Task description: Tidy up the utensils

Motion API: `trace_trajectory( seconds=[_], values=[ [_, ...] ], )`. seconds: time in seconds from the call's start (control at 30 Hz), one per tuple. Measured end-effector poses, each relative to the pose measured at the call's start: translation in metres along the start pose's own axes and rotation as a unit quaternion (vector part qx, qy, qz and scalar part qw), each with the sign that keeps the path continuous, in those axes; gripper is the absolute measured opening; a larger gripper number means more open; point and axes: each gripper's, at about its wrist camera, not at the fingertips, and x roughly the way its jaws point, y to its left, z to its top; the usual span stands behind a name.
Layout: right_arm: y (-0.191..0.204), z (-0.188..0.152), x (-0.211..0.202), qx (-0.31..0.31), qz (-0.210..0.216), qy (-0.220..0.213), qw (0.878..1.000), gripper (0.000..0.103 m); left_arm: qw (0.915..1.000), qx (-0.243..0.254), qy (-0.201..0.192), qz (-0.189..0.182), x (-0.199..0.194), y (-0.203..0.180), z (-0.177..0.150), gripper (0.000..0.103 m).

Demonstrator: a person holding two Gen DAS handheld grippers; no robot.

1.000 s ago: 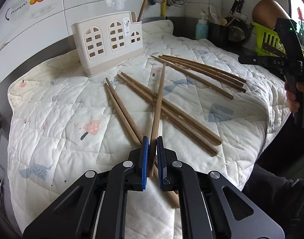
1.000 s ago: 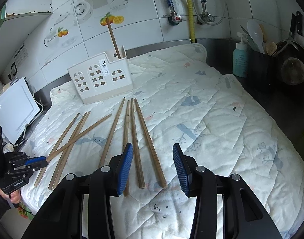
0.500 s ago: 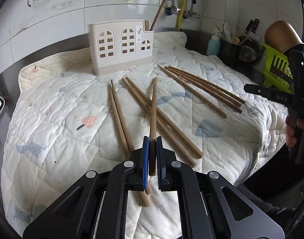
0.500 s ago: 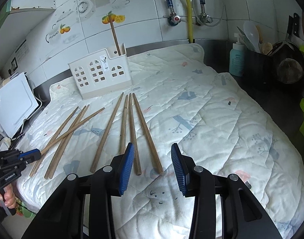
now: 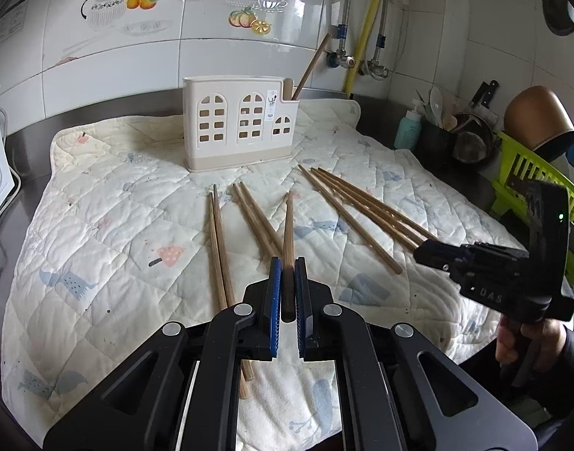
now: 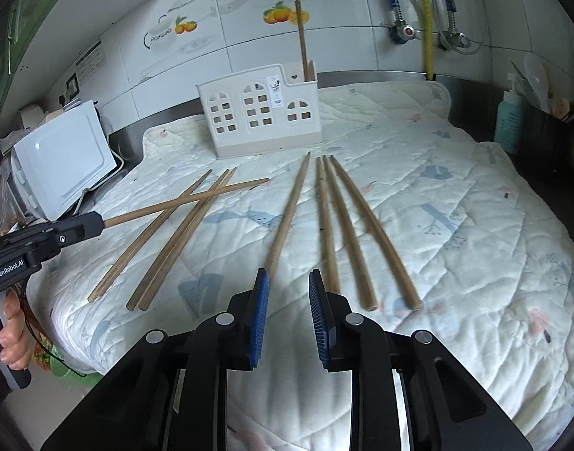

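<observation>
Meanwhile, the left gripper (image 5: 286,293) was clenched on a single chopstick (image 5: 288,225), its blue pads pressed against the stick's thick end while the thin end pointed toward twelve o'clock, at the cream utensil holder (image 5: 242,127). Seen from the right wrist view, that held stick ran out from the left gripper (image 6: 95,224) at nine o'clock and crossed above three loose chopsticks (image 6: 166,240) on the quilted mat (image 6: 456,203).

The right gripper (image 6: 287,300) had just been closing its jaws, yet they were not grasping anything: a clear gap stood between the blue pads and no stick lay between them. Just beyond its left finger (image 6: 262,293) a lone chopstick (image 6: 290,206) ran up toward twelve o'clock. Toward one o'clock of the gripper lay a group of three chopsticks (image 6: 347,225), nearly parallel, their thin ends aimed at the holder.

The holder stood upright at the far edge of the mat, near the tiled wall (image 5: 136,56), with one chopstick (image 5: 311,65) already leaning out of its low right-hand compartment. In the left wrist view, two pairs of sticks lay at eleven o'clock of the left gripper, and the right gripper (image 5: 418,253) hung at three o'clock over the ends of the far group, a hand (image 5: 527,342) wrapped around its handle.
</observation>
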Motion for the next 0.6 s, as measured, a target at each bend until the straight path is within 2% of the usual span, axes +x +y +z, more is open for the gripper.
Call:
trace_trajectory(
  seconds=[0.2, 0.27, 0.33, 0.4, 0.6],
  values=[
    [0.017, -0.002, 0.022, -0.002, 0.008, 0.013, 1.0, 0.022, 0.9999, -0.003, -0.015, -0.002, -0.002, -0.002, 0.01, 0.005],
    [0.021, -0.004, 0.03, -0.007, -0.01, 0.018, 1.0, 0.02, 0.9998, -0.003, -0.018, -0.003, -0.002, -0.003, 0.012, 0.005],
    [0.026, -0.004, 0.032, -0.021, -0.035, 0.014, 0.999, 0.01, 0.9998, -0.004, -0.021, -0.002, -0.002, -0.002, 0.014, 0.005],
    [0.025, -0.001, 0.03, -0.021, -0.038, 0.013, 0.999, 0.008, 0.9996, -0.008, -0.028, -0.001, -0.003, 0.0, 0.019, 0.005],
    [0.026, 0.024, -0.004, -0.061, -0.058, -0.032, 0.996, 0.006, 0.9984, -0.009, -0.056, 0.005, -0.006, 0.005, 0.038, 0.005]
  ],
)
